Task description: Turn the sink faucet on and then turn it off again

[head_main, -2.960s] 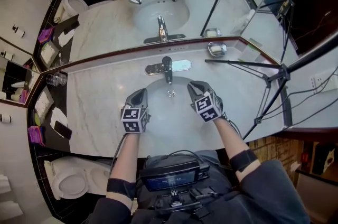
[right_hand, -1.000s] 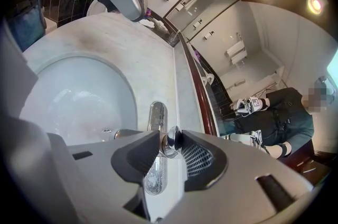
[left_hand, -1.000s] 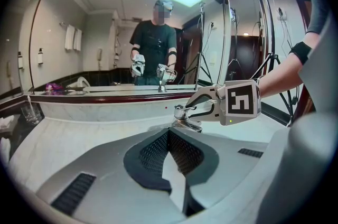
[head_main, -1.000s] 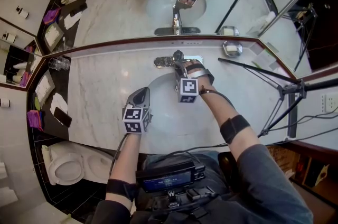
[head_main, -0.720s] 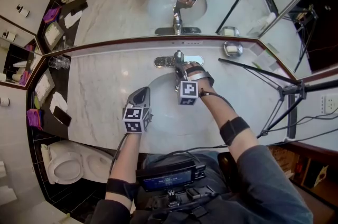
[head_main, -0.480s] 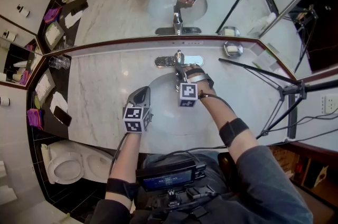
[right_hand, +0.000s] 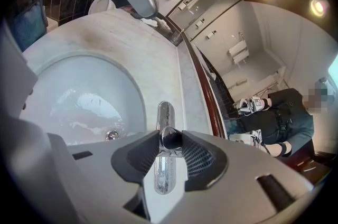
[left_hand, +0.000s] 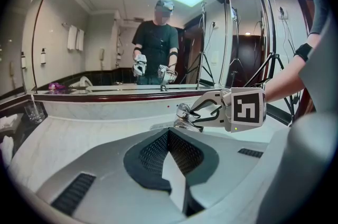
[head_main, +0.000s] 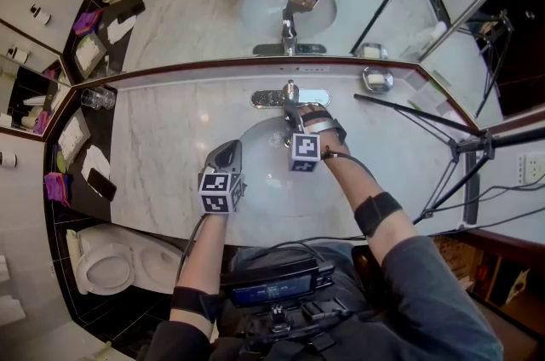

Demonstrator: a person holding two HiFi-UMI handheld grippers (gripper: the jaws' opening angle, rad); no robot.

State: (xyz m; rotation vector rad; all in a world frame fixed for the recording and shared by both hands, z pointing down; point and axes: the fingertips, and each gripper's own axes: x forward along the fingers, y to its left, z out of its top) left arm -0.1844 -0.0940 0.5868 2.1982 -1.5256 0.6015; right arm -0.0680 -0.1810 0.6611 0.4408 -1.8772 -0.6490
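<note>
Chrome faucet lever (right_hand: pixel 170 138) sits clamped between the pads of the right tool (head_main: pixel 295 111); the left tool (head_main: pixel 226 151), closed together and empty, hovers above the marble counter (head_main: pixel 162 155).

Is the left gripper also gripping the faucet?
No, the left gripper is shut on nothing; the right gripper alone clamps the faucet handle.

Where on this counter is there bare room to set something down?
Widest bare patch: grey marble counter between the clear glass tumbler and the white basin. A smaller one lies between basin and black tripod leg. Crowded behind the basin: right gripper clamps the chrome faucet, metal soap dish farther right.
</note>
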